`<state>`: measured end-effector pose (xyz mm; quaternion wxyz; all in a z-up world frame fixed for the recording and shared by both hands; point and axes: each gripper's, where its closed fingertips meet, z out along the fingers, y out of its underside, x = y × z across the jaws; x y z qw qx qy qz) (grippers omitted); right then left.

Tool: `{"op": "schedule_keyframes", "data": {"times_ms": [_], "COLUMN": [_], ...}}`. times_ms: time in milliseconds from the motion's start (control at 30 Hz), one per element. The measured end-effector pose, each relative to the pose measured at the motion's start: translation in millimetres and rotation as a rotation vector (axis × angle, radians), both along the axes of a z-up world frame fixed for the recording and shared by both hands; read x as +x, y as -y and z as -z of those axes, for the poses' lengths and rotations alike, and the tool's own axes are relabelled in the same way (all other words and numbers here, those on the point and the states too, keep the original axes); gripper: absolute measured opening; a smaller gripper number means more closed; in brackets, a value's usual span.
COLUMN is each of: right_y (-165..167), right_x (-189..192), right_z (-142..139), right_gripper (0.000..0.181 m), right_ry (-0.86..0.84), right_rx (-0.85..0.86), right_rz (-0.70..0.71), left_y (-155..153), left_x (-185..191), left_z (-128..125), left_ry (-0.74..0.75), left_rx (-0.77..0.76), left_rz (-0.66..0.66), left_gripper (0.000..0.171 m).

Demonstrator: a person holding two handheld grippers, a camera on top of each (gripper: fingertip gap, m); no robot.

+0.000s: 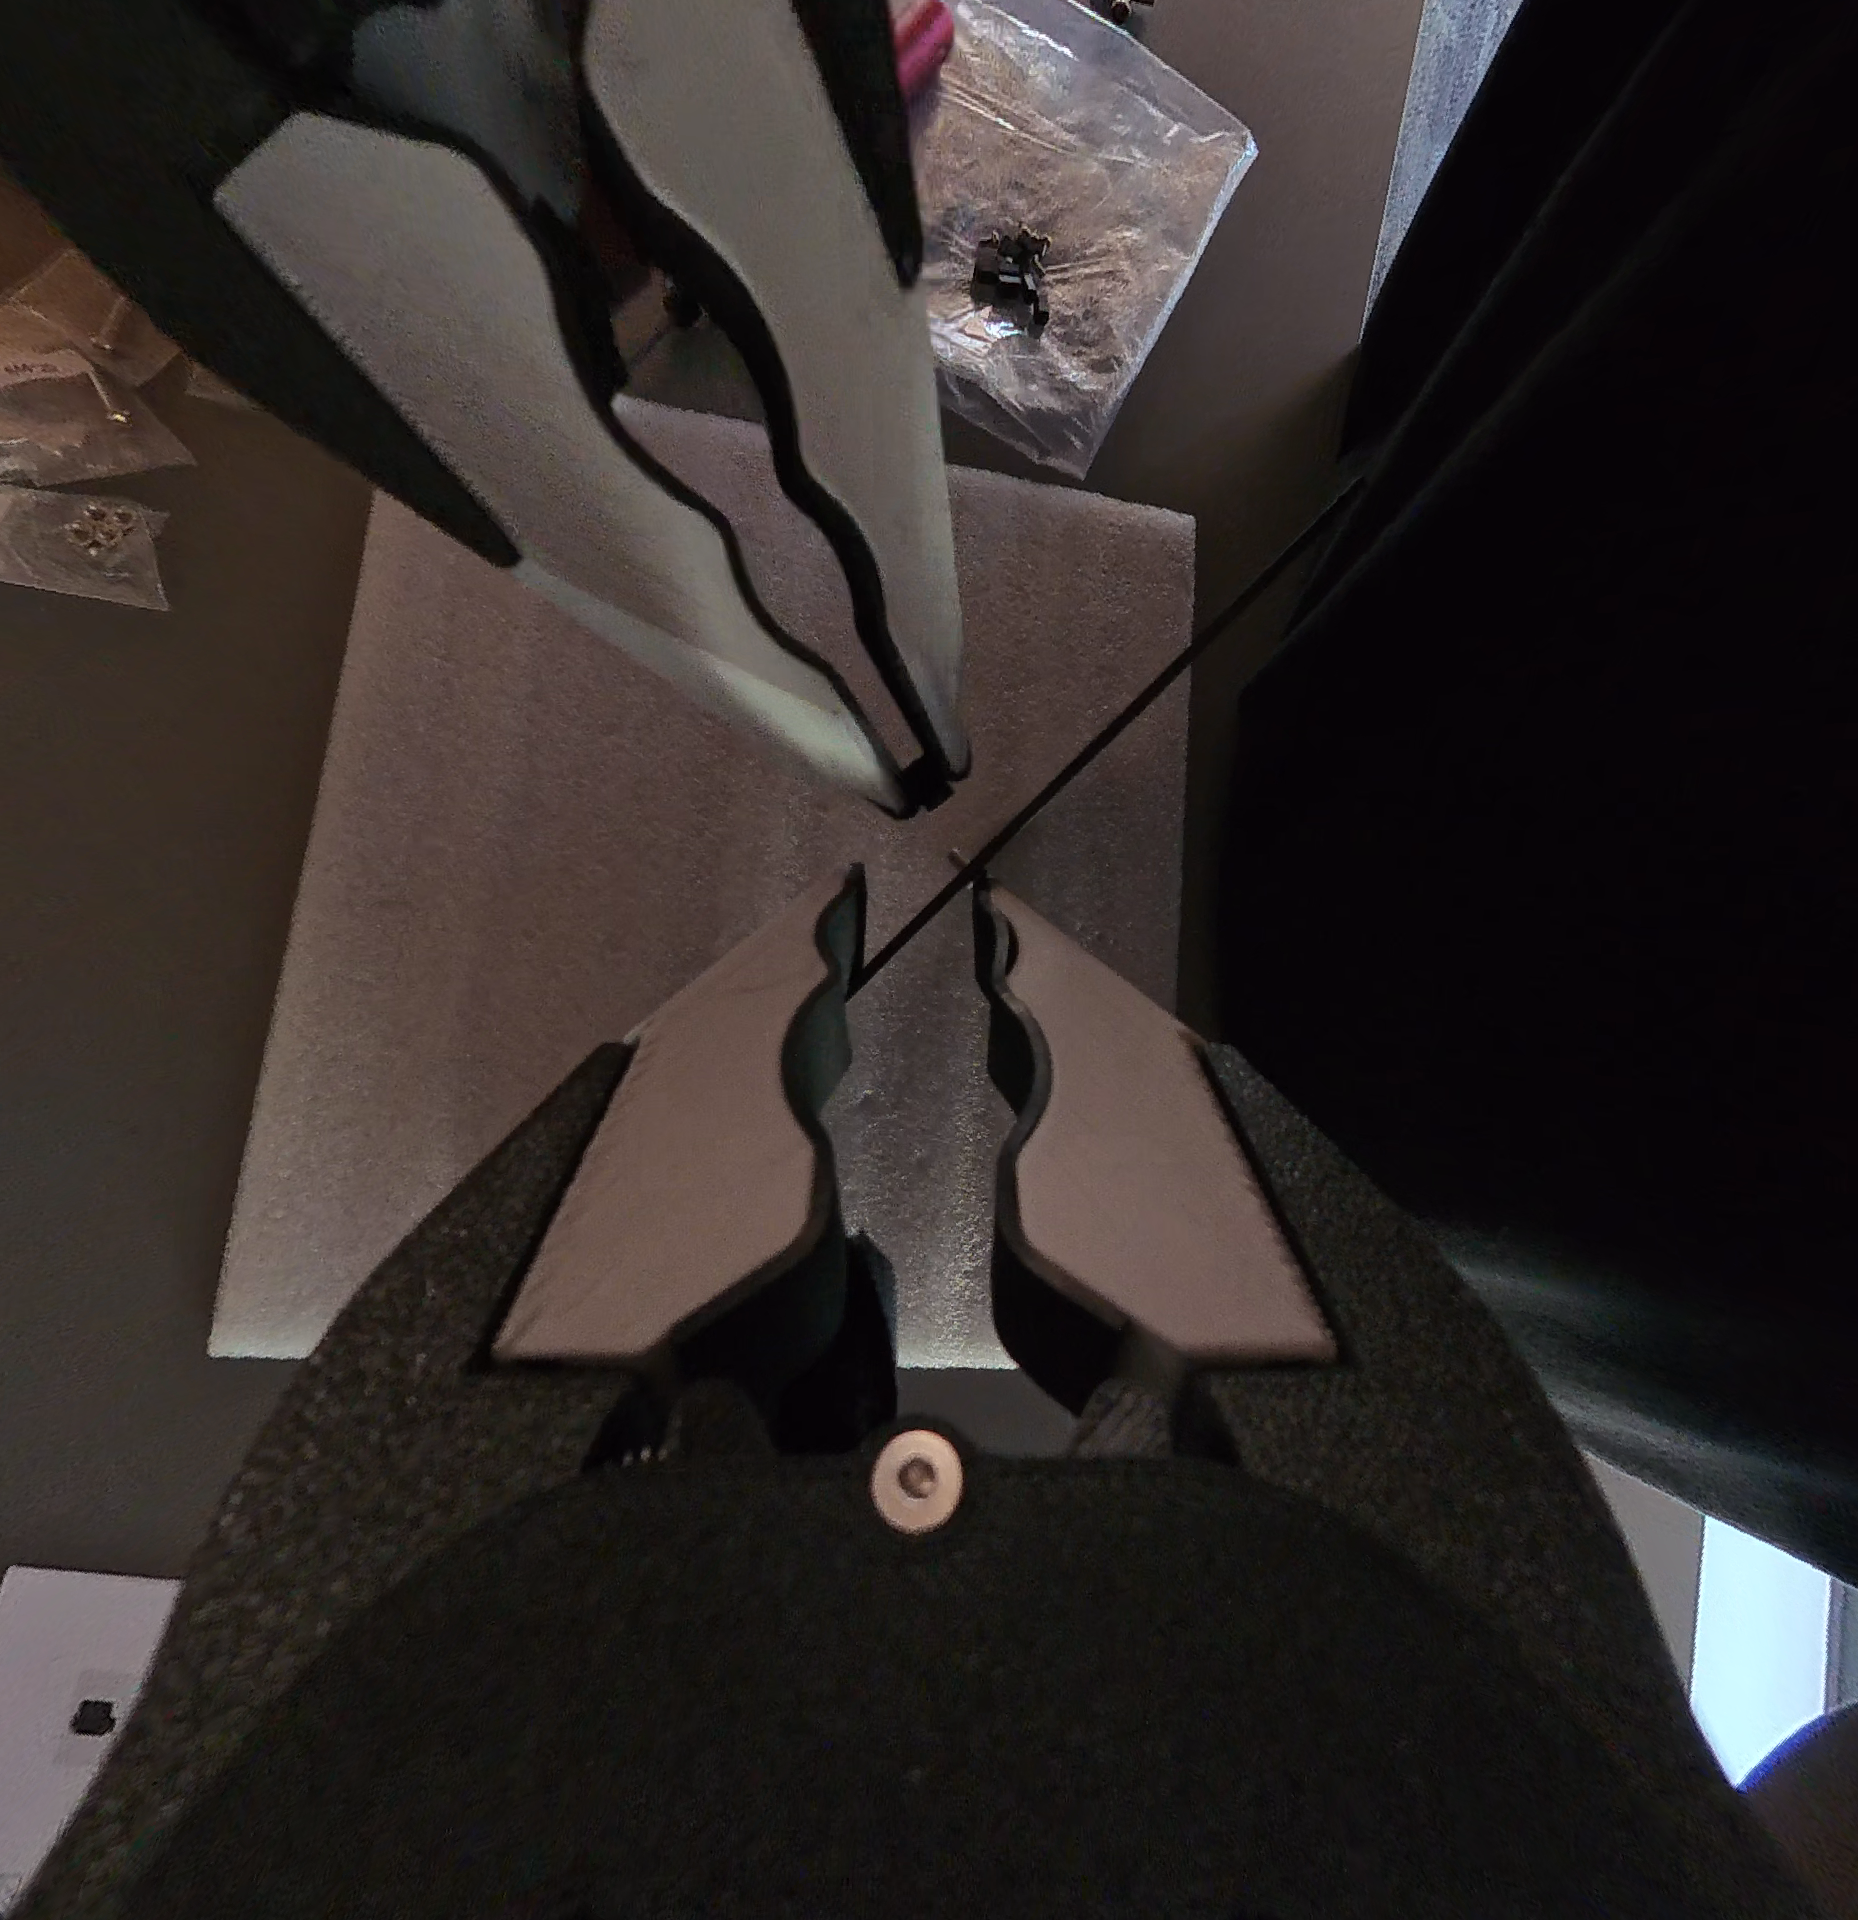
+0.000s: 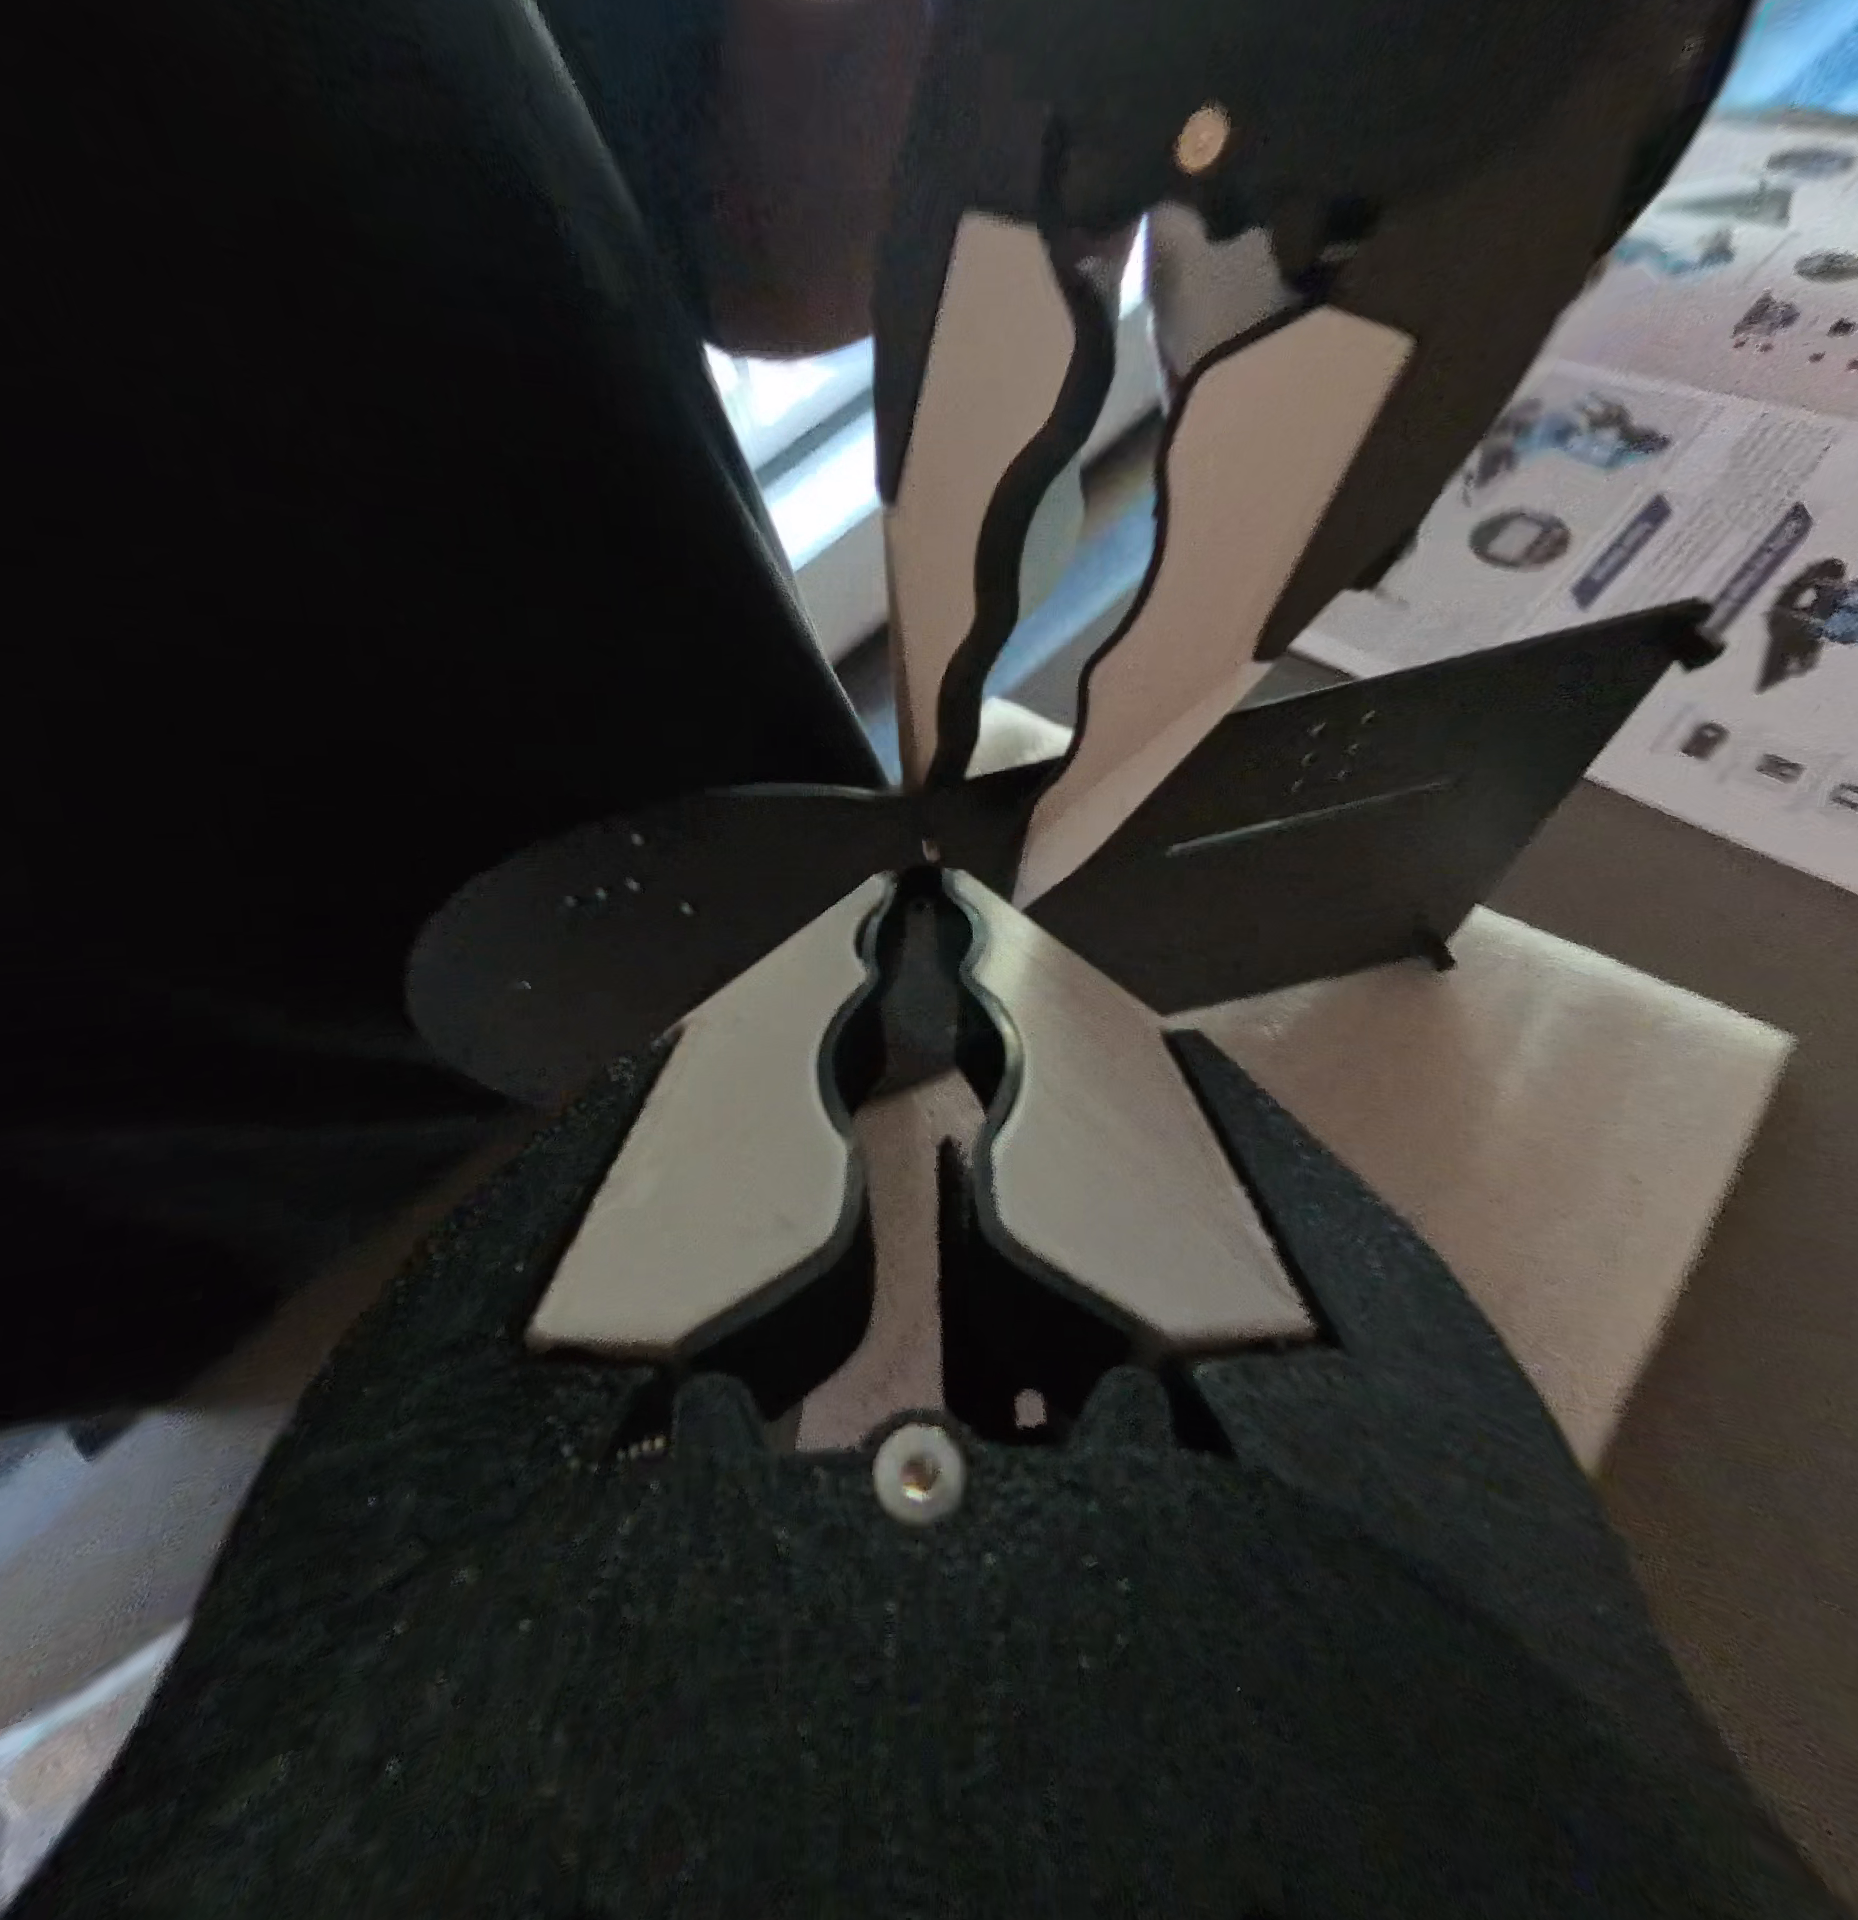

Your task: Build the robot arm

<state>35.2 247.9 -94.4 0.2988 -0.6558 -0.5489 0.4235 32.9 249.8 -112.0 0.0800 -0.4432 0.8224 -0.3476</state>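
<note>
The left hand-held gripper (image 1: 917,883) is standing narrowly parted around a thin black plate (image 1: 1112,717), seen edge-on, over a white foam pad (image 1: 551,935) on the bench (image 1: 125,935). The right hand-held gripper (image 2: 923,878) is pinching something tiny at its tips, against the plate (image 2: 1320,810); a clear bag (image 1: 1091,260) is lying beyond

Matt black thin plate (image 2: 1320,831), grainy white foam sheet (image 1: 592,831), crinkled clear plastic bag (image 1: 1091,208)
</note>
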Motion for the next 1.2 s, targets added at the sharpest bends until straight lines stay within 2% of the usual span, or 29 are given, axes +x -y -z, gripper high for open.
{"op": "schedule_keyframes", "data": {"times_ms": [67, 133, 333, 600, 733, 1000, 1200], "right_y": [-0.7, -3.1, -0.8, -2.4, -0.1, -3.7, -2.5], "right_x": [-0.7, -0.7, -7.4, -5.2, -8.9, -4.7, -7.9], "right_z": [-4.2, -0.7, 1.5, 2.6, 0.4, 4.1, 5.8], "right_gripper": [0.004, 0.005, 0.004, 0.005, 0.004, 0.005, 0.005], "right_ry": [-0.098, -0.118, -0.091, -0.065, -0.107, -0.059, -0.076], "right_rx": [-0.063, -0.048, 0.255, 0.460, 0.495, 0.619, 0.631], "right_rz": [0.020, 0.031, -0.039, -0.084, -0.100, -0.119, -0.126], "left_y": [0.1, 0.0, -0.2, -0.1, 0.0, 0.1, 0.1], "left_x": [0.0, 0.7, 2.3, 1.6, 1.7, 1.2, 0.5], "left_z": [0.1, 0.0, 0.0, 0.1, 0.2, 0.2, 0.3], "left_ry": [0.000, 0.000, -0.007, -0.009, -0.011, -0.013, -0.018], "left_rx": [0.000, -0.001, -0.001, -0.003, -0.004, -0.006, -0.007], "left_rz": [0.000, 0.000, 0.000, -0.003, -0.005, -0.013, -0.013], "left_gripper": [0.019, 0.019, 0.019, 0.019, 0.019, 0.019, 0.019]}}
